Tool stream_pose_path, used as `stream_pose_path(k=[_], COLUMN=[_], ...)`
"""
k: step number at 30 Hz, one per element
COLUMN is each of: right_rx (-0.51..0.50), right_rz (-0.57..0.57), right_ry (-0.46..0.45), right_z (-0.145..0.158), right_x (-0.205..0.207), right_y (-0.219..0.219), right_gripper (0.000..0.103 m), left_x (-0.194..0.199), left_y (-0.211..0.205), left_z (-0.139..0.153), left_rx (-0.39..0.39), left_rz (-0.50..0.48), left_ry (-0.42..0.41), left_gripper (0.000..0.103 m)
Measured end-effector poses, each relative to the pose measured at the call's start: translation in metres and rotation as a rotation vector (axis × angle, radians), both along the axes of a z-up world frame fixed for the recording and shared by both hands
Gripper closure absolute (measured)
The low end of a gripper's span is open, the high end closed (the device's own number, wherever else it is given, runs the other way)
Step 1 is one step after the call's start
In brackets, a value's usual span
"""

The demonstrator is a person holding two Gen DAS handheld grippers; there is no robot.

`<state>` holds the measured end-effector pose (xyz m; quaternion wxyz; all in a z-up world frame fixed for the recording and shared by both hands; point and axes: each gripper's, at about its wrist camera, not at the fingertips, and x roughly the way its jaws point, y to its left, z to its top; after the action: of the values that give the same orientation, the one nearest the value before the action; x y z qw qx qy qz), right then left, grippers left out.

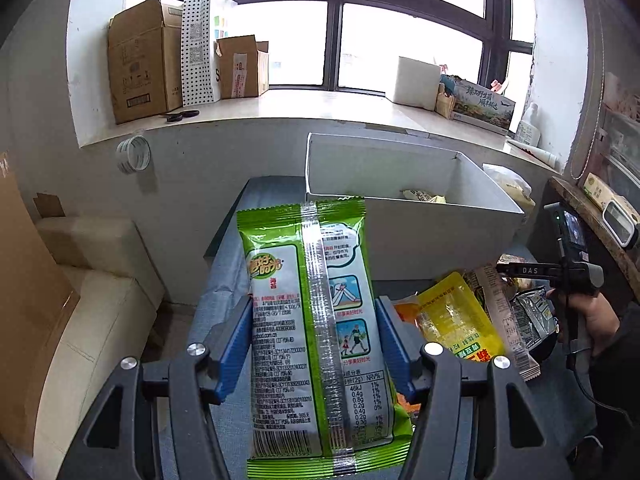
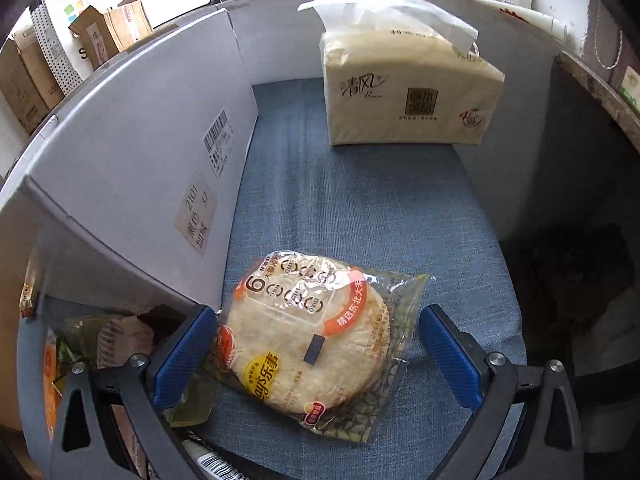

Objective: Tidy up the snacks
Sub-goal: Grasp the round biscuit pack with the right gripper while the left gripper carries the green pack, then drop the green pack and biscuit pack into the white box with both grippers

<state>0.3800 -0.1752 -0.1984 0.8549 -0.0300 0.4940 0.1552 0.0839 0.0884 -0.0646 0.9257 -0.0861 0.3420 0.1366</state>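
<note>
A long green and white snack packet (image 1: 280, 360) stands upright between the blue pads of my left gripper (image 1: 314, 304), which is shut on its sides, above the blue cloth. Behind it stands a white box (image 1: 400, 220) with a small pale packet (image 1: 420, 196) inside. In the right wrist view a round rice cracker in a clear wrapper (image 2: 320, 340) lies on the blue cloth (image 2: 360, 200). My right gripper (image 2: 316, 312) is open around it: the left pad is at the wrapper's edge and the right pad is apart from it.
A yellow pouch (image 1: 456, 320) and several other packets lie in a pile to the right, where a hand (image 1: 592, 316) holds the other gripper. A tissue pack (image 2: 404, 92) stands at the cloth's far end, beside the white box wall (image 2: 140, 152). Cardboard boxes (image 1: 140, 60) line the window sill.
</note>
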Motion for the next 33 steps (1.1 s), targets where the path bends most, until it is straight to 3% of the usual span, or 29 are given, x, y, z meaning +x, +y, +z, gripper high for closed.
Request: stream_pose_path(k=[2, 5, 7, 11, 17, 21, 26, 33], right_rx=[-0.018, -0.061, -0.044, 0.031, 0.154, 0.240, 0.274, 0.248], right_rz=[0.018, 0.069, 0.071, 0.037, 0.008, 0.070, 0.192, 0.281], right_ry=[-0.011, -0.044, -0.030, -0.099, -0.229, -0.303, -0.368, -0.345], right_z=[0.002, 0.007, 0.011, 0.037, 0.094, 0.134, 0.170, 0.180], right_x=[-0.003, -0.015, -0.018, -0.036, -0.075, -0.112, -0.132, -0.072], right_y=[-0.001, 0.001, -0.003, -0.024, -0.059, -0.064, -0.025, 0.044], right_gripper=[0.005, 0.025, 0.026, 0.026, 0.026, 0.026, 0.026, 0.026], left_x=[0.001, 0.002, 0.003, 0.003, 0.010, 0.028, 0.071, 0.161], left_y=[-0.001, -0.001, -0.003, -0.008, -0.013, -0.014, -0.013, -0.001], left_z=[0.000, -0.001, 0.000, 0.005, 0.017, 0.031, 0.052, 0.069], left_rx=[0.006, 0.001, 0.004, 0.022, 0.024, 0.017, 0.013, 0.025], left_rz=[-0.001, -0.009, -0.012, -0.033, -0.060, -0.088, -0.134, -0.163], left_ry=[-0.001, -0.001, -0.004, -0.014, -0.044, -0.067, -0.092, -0.078], left_gripper=[0.038, 0.038, 0.038, 0.038, 0.038, 0.038, 0.038, 0.038])
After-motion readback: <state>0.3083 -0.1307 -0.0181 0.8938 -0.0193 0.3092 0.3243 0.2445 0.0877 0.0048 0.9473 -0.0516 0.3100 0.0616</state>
